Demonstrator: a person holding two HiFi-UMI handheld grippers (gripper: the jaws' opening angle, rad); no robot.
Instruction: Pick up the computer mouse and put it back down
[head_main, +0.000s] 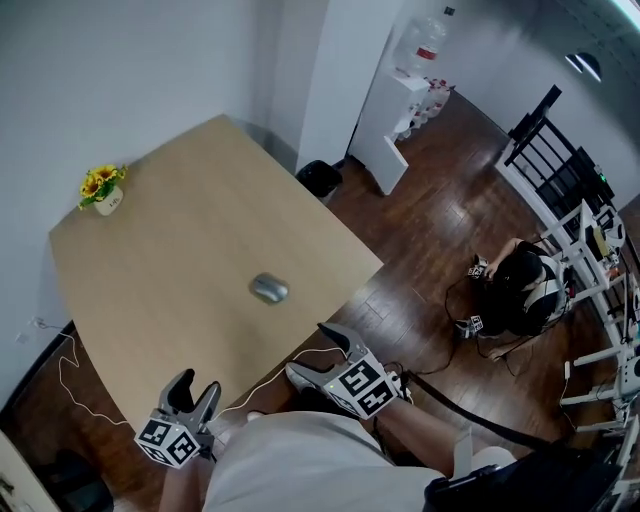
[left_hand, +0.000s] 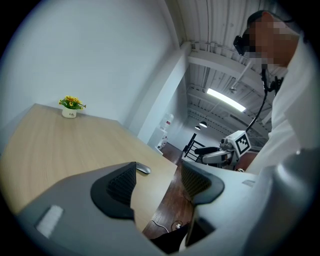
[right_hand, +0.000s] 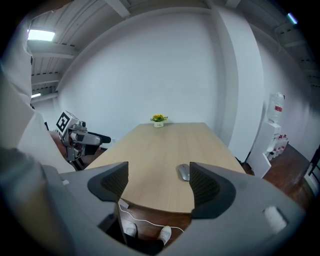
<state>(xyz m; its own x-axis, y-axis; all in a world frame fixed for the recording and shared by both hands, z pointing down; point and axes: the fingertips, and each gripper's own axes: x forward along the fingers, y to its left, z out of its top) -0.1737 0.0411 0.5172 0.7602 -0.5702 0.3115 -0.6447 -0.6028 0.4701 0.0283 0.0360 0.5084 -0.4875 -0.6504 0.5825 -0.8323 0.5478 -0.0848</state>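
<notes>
The grey computer mouse (head_main: 268, 289) lies on the light wooden table (head_main: 180, 250), a little in from its near right edge. My right gripper (head_main: 308, 350) hangs just off that edge, short of the mouse, with its jaws open and empty. In the right gripper view the mouse (right_hand: 184, 171) shows just inside the right jaw, well ahead of the gripper (right_hand: 157, 182). My left gripper (head_main: 197, 388) is at the table's near corner, open and holding nothing. In the left gripper view the mouse (left_hand: 143, 169) lies beyond the left jaw of the gripper (left_hand: 159, 181).
A small pot of yellow flowers (head_main: 103, 190) stands at the table's far left corner. A white cable (head_main: 80, 395) trails off the near edge. On the dark wood floor are a black bin (head_main: 320, 178), a water dispenser (head_main: 400, 110) and a seated person (head_main: 520, 285).
</notes>
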